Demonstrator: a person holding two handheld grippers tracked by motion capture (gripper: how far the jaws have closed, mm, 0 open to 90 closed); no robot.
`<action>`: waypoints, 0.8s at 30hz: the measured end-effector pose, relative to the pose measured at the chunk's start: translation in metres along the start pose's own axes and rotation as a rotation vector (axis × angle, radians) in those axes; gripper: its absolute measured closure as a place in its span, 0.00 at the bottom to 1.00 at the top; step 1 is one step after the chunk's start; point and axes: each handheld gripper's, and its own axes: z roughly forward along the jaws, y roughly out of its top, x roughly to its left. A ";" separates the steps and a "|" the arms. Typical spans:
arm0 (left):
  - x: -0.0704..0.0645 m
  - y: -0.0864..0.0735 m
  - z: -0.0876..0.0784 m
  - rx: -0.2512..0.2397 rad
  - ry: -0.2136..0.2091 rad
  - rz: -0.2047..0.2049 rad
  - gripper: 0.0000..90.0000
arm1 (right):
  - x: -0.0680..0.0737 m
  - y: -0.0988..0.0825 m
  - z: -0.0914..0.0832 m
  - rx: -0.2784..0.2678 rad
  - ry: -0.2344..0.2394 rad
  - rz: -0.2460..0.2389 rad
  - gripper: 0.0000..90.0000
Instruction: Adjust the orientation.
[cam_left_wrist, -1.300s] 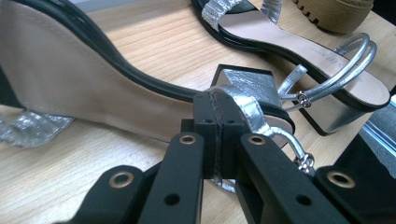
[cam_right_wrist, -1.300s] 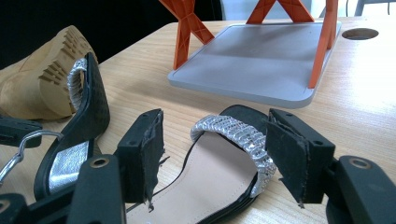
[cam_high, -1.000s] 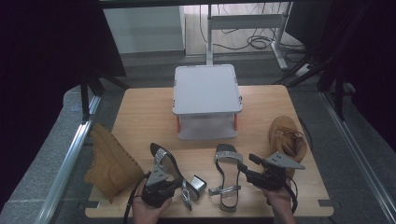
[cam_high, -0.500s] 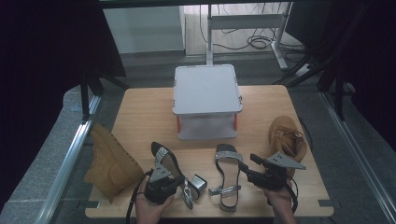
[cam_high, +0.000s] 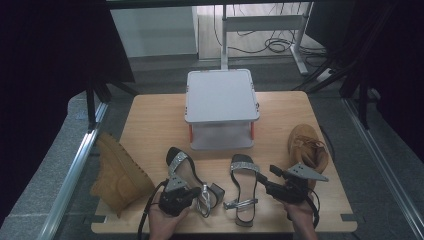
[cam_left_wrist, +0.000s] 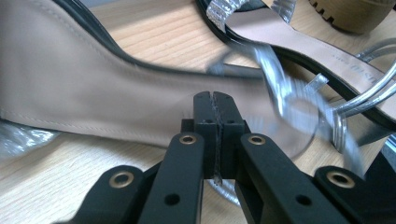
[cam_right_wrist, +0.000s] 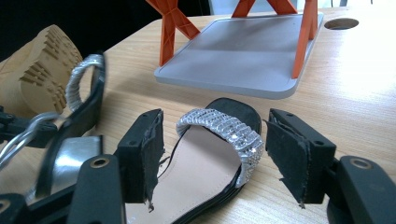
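Observation:
Two black sandals with silver straps lie near the table's front edge. The left sandal (cam_high: 181, 170) rests on its side, its block heel (cam_high: 216, 192) pointing right. My left gripper (cam_high: 192, 196) is at its heel end; in the left gripper view the jaws (cam_left_wrist: 215, 100) are shut, with a thin silver strap (cam_left_wrist: 224, 191) pinched between the pads. The right sandal (cam_high: 243, 187) lies flat. My right gripper (cam_high: 265, 176) stands open just right of it. In the right gripper view its pads (cam_right_wrist: 217, 156) frame the jewelled toe strap (cam_right_wrist: 224, 128) without touching it.
A grey two-tier stand (cam_high: 221, 95) with orange legs sits mid-table behind the sandals. A tan boot (cam_high: 117, 172) lies at the front left edge, and a tan shoe (cam_high: 306, 147) lies to the right of my right gripper. Metal rails run along both sides of the table.

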 end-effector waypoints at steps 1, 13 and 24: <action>0.000 0.001 0.001 0.000 -0.004 0.002 1.00 | 0.000 0.000 0.000 0.000 0.000 0.001 0.42; -0.005 0.033 0.010 -0.015 -0.012 0.040 0.99 | -0.001 -0.001 0.000 -0.001 -0.006 0.004 0.42; 0.006 0.037 -0.001 -0.045 -0.007 0.061 0.85 | 0.007 0.005 -0.005 -0.007 0.017 -0.028 0.52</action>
